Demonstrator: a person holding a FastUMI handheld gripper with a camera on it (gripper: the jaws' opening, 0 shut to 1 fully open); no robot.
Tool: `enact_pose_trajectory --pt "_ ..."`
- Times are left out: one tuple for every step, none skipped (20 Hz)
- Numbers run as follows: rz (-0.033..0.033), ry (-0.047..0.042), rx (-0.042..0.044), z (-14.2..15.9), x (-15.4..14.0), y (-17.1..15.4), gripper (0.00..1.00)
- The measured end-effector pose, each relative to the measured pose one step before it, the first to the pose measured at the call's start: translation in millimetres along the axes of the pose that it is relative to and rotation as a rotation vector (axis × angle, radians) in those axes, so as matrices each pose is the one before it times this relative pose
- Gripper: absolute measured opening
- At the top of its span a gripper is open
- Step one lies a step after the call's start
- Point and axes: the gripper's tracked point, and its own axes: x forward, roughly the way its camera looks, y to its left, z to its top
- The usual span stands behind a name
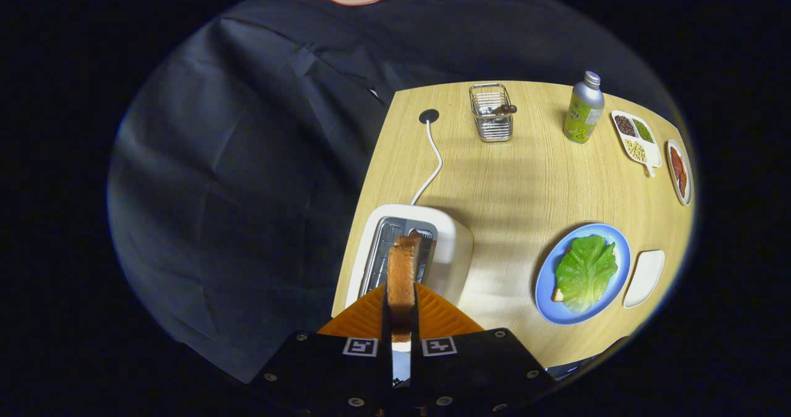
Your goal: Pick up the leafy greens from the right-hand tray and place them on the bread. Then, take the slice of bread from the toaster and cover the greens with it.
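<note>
A pale wood-grain worktop with a rounded outline stands against the creased black cloth of the booth. The bread on the blue round plate is almost wholly hidden: only a small crust corner shows from under the crinkled, veined leafy greens lying on it. Just beside the plate, toward the worktop's right edge, lies a smooth white tray, rounded at its corners.

The white, round-cornered toaster sits at the worktop's near left corner, its metal slot lined with shiny ribs; its white cord runs to a dark round port near the far left edge. The tongs are pressed together on a slice of bread, browned and coarse-crumbed, held upright and edge-on right above the slot; whether its lower end is clear of the slot is hard to tell.

Along the far edge stand a wire basket holding something small and dark that cannot be made out, and a metal bottle. At the far right corner are a divided white dish of beans or grains and an oval dish of reddish slices, cut off at its side.
</note>
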Motion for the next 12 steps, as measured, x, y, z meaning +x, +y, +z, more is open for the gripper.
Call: enact_pose_trajectory --pt "0.01662 -0.00616 0.00489 0.65 -4.38 -1.72 0.12" --pt "0.02090 -0.00999 0.00638 1.22 -5.78 0.58 0.12" --pt "0.01541 -0.01170 0.00148 1.48 -4.49 -1.19 0.12" --pt "0.01285 -0.01058 0.00148 1.67 -6.15 -1.23 0.12" --pt "0.01064 -0.00809 0.00408 0.21 -5.19 -2.82 0.12" --pt "0.00609 -0.00985 0.00077 1.88 -5.79 -3.32 0.11" --pt "0.00557 -0.01235 0.00133 2.19 -5.05 -3.83 0.12" --pt "0.00438 -0.00985 0.00176 0.73 -3.51 -5.86 0.12" --pt "0.00336 -0.00789 0.00672 1.16 -5.40 -6.11 0.12" --pt "0.00433 -0.00736 0.00631 -0.41 -4.47 -5.84 0.12" --pt "0.00152 -0.00689 0.00804 -0.48 -4.81 -8.88 0.12" --pt "0.00057 -0.00634 0.00769 -0.04 -4.27 -7.23 0.12"
